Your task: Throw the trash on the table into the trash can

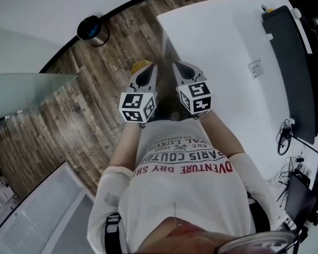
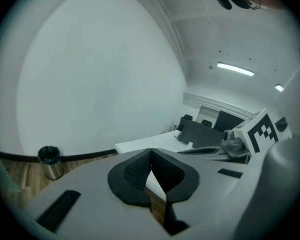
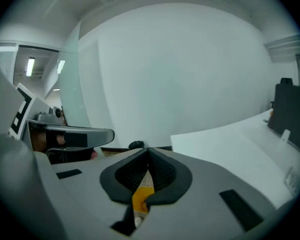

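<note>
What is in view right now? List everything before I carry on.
trash can: one, black, on the floor by the wall, well away from the table
table: one, white, right side of the head view
panel: one, dark, along the table's far edge
card: one, small and pale, on the table beside the panel
cables: a tangle, black, at the table's edge
yellow thing: one, just past the left gripper's tip; cannot tell what it is
partition: one, pale glass, left
grille: one, white, lower left
floor: brown wood
shirt: one, white with print
left gripper: grey, black pads, jaws together, nothing held
right gripper: same, jaws together
</note>
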A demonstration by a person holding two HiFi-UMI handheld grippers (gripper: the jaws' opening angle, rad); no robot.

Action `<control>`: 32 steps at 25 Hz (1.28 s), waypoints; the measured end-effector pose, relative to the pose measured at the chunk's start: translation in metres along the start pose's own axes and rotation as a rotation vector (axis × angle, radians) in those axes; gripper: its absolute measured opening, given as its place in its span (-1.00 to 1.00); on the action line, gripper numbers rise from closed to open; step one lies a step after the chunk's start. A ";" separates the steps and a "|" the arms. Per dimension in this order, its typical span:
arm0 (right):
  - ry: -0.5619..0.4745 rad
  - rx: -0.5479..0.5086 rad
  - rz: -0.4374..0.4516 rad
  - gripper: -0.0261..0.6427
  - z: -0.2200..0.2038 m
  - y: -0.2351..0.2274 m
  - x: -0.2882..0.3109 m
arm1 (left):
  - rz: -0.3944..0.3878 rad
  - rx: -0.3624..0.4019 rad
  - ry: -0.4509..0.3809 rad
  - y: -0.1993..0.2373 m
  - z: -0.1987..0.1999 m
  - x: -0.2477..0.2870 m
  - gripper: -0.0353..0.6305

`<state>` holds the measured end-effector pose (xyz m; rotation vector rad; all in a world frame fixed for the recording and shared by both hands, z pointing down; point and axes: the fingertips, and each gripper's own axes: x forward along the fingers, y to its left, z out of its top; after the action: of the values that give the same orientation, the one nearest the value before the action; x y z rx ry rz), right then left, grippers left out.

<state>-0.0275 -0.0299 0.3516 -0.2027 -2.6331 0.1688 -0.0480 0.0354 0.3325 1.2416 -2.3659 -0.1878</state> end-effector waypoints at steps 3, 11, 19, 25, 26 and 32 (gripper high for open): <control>-0.070 0.013 -0.168 -0.84 0.002 -0.046 -0.061 | -0.160 0.097 -0.003 -0.067 0.012 0.022 -0.82; -0.151 0.205 -0.578 -0.84 -0.047 -0.142 -0.215 | -0.574 0.207 0.043 -0.242 -0.003 0.062 -0.82; -0.226 0.383 -0.926 -0.84 -0.098 -0.165 -0.340 | -0.953 0.254 0.230 -0.367 -0.038 0.060 -0.83; -0.292 0.468 -1.149 -0.84 -0.123 -0.157 -0.397 | -1.094 0.396 0.258 -0.410 -0.057 0.050 -0.83; -0.303 0.476 -1.179 -0.84 -0.124 -0.156 -0.403 | -1.113 0.429 0.253 -0.413 -0.059 0.047 -0.82; -0.313 0.493 -1.273 -0.84 -0.121 -0.146 -0.403 | -1.197 0.488 0.256 -0.412 -0.061 0.042 -0.83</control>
<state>0.3649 -0.2336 0.2932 1.6912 -2.3702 0.3930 0.2664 -0.2339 0.2669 2.5806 -1.2024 0.1931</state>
